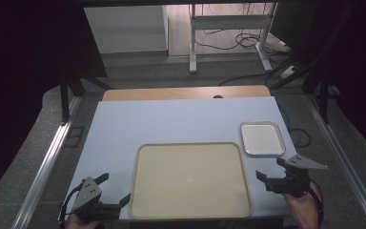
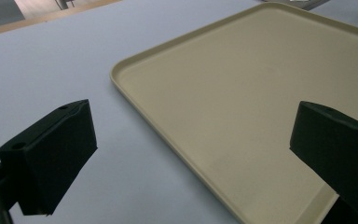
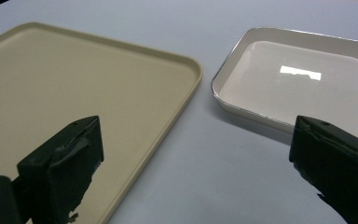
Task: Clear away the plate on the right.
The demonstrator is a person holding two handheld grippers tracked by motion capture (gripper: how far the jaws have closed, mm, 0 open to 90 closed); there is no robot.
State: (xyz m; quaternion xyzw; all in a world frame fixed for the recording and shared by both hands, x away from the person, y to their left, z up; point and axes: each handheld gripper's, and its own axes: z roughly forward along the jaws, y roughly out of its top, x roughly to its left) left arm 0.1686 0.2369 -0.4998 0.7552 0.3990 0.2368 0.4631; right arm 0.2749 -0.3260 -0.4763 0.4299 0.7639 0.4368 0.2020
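Left tool (image 1: 113, 190) wide, lower left | right tool (image 1: 271, 170) wide, lower right | risk: a jaw could nudge the beige tray (image 1: 189, 180) into the white dish (image 1: 262, 138)

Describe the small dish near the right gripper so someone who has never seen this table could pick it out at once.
Start from the pale blue table and find the large beige tray at its near edge. Just past that tray's far right corner, apart from it, sits the small white dish. It is much smaller than the tray, glossy white with a thin silvery rim, and empty.
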